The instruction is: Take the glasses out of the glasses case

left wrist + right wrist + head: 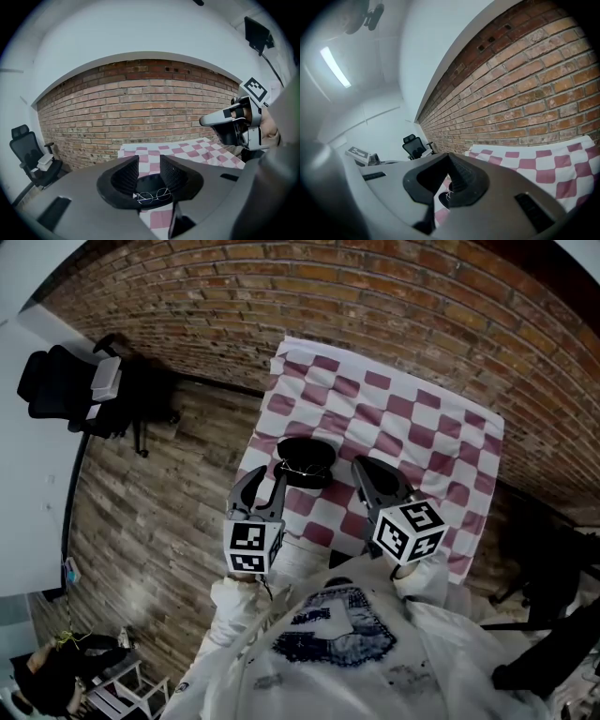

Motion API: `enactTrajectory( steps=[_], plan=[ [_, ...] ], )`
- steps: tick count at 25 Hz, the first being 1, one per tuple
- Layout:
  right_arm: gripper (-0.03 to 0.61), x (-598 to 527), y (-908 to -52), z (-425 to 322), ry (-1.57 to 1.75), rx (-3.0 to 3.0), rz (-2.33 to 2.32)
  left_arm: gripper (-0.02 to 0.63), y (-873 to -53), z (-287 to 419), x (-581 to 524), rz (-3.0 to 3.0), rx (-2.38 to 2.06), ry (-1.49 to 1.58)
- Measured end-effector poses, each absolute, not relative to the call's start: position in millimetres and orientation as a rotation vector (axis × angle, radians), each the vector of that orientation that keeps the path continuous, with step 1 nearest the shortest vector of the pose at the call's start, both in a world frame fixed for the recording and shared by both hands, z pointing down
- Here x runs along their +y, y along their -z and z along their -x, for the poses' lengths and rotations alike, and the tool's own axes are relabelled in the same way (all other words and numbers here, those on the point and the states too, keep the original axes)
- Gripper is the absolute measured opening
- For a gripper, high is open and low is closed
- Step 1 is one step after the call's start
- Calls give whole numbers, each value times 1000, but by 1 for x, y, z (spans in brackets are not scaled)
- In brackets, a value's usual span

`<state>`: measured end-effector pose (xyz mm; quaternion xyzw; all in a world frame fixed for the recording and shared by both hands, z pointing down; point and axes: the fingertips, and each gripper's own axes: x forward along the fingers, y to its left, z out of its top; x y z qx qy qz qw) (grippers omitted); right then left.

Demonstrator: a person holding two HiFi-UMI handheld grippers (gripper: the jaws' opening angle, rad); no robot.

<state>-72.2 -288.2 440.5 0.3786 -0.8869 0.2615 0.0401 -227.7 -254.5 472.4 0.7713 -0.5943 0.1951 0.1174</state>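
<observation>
A black glasses case [307,457] lies open on the checked tablecloth [422,427], with thin wire-rimmed glasses [300,469] at its near edge. My left gripper [269,472] hovers just short of the case, open and empty. In the left gripper view the glasses [153,195] and the case [151,182] show low between the spread jaws of that gripper [149,164]. My right gripper [364,468] sits to the right of the case, its tips together and nothing held. In the right gripper view [448,157] a sliver of the case [445,200] shows below the jaws.
A brick wall [375,296] runs behind the table. A black office chair [66,390] stands on the wooden floor to the left. The right gripper [208,121] shows at the right of the left gripper view. The person's white sleeves fill the bottom of the head view.
</observation>
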Motion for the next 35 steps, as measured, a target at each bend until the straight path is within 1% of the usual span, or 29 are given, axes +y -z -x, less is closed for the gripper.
enactTrajectory(
  steps=[1, 5, 8, 10, 16, 27, 35],
  plan=[
    [14, -290, -442, 71, -804, -2716, -1162, 136, -474, 226, -257, -2266, -1726, -578],
    [14, -295, -447, 67, -826, -2706, -1164, 223, -485, 220, -265, -2304, -1665, -620],
    [14, -297, -450, 64, -842, -2701, -1170, 258, -497, 218, -270, -2326, -1609, -684],
    [14, -299, -451, 63, -849, -2699, -1175, 270, -506, 218, -274, -2342, -1563, -742],
    [14, -302, -459, 58, -885, -2684, -1184, 270, -534, 218, -285, -2429, -1404, -972],
    [14, -308, -473, 46, -942, -2654, -1220, 265, -606, 192, -284, -2530, -979, -1378],
    [14, -308, -481, 39, -966, -2634, -1234, 233, -641, 187, -288, -2550, -745, -1536]
  ],
)
